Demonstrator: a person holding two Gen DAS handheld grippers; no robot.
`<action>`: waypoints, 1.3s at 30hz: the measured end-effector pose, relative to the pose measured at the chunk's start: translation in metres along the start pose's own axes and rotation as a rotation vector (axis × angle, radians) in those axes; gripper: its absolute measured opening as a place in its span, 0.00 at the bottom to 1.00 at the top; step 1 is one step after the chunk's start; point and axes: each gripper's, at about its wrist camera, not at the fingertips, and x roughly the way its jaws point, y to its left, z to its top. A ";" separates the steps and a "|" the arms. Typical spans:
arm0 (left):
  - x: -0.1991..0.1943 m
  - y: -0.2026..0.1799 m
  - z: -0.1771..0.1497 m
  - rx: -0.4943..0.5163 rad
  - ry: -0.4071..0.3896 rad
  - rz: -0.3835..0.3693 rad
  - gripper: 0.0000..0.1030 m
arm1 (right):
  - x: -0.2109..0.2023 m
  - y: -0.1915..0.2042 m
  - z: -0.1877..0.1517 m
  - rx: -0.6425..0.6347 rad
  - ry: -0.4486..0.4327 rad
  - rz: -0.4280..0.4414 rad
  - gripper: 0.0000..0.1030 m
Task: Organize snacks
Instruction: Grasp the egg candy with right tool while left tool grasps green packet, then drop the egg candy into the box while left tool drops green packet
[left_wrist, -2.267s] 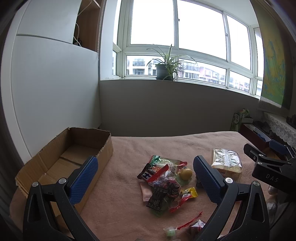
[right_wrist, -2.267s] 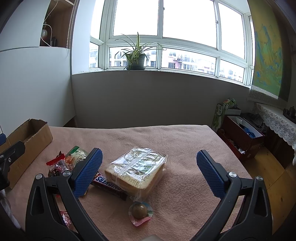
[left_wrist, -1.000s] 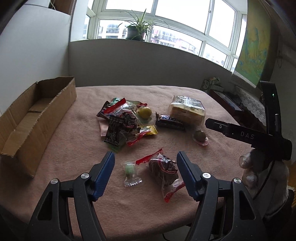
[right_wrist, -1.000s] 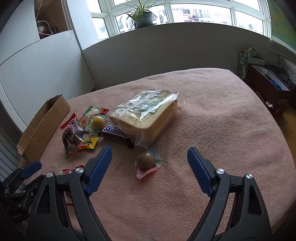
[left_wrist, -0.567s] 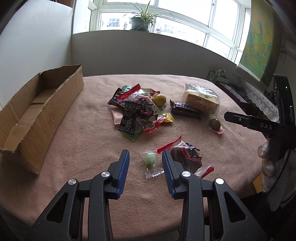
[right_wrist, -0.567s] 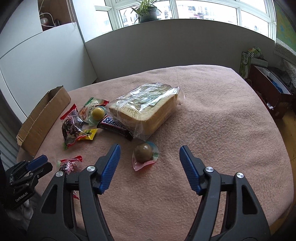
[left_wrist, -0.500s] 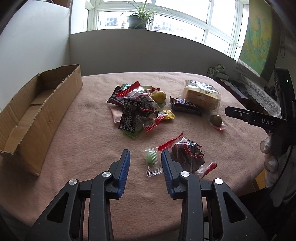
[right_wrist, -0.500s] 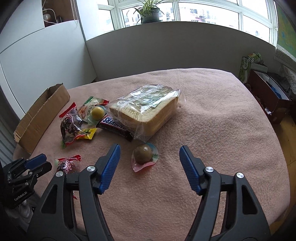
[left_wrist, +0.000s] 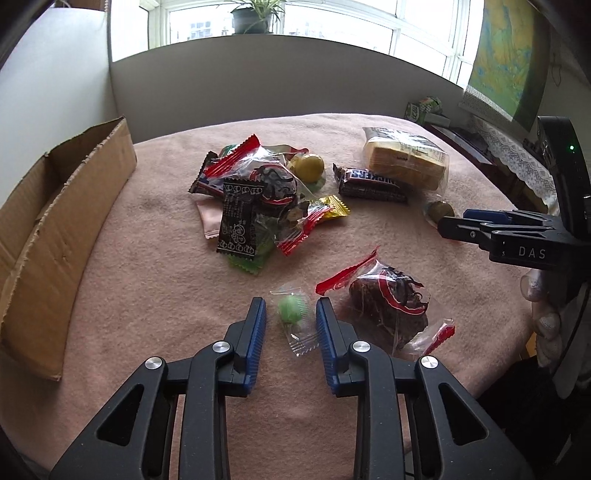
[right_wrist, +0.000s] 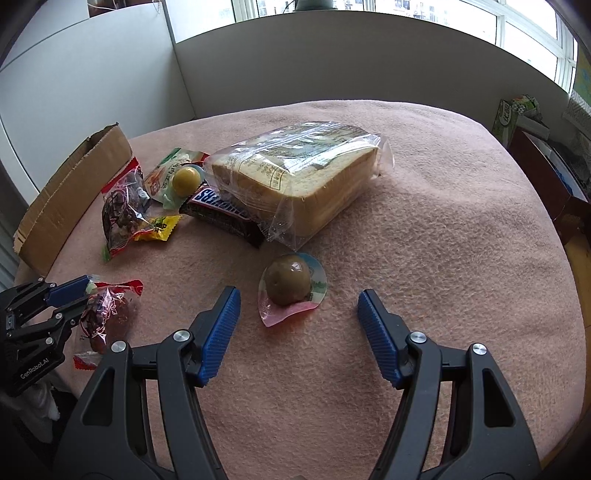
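Observation:
My left gripper (left_wrist: 290, 312) is low over the pink cloth, its narrowly open jaws on either side of a small green candy in clear wrap (left_wrist: 291, 314). A dark snack in a red-trimmed clear bag (left_wrist: 389, 304) lies just right of it. My right gripper (right_wrist: 298, 308) is open, with a brown jelly cup (right_wrist: 290, 280) just ahead between the fingertips. A bagged bread loaf (right_wrist: 299, 181), a Snickers bar (right_wrist: 221, 216), a yellow jelly cup (right_wrist: 185, 179) and a pile of wrapped snacks (left_wrist: 258, 195) lie farther out. An open cardboard box (left_wrist: 48, 221) stands at the left.
The table is round, covered with a pink cloth (right_wrist: 443, 240); its front edge is close under both grippers. A grey partition wall (left_wrist: 258, 74) runs behind it. A dark cabinet with boxes (right_wrist: 546, 177) stands off the right side.
Both grippers have tilted down and moved closer to the table. My left jaws narrowed around the green candy. My right jaws narrowed somewhat and came up to the brown jelly cup.

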 end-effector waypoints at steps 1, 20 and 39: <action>0.000 0.000 0.000 -0.003 -0.002 -0.002 0.23 | 0.002 0.001 0.001 -0.002 -0.001 0.000 0.68; -0.001 0.004 -0.001 -0.011 -0.015 0.003 0.16 | 0.022 -0.002 0.009 -0.052 -0.011 -0.032 0.40; -0.020 0.012 0.004 -0.048 -0.073 -0.002 0.16 | -0.013 -0.005 0.004 0.001 -0.090 0.017 0.37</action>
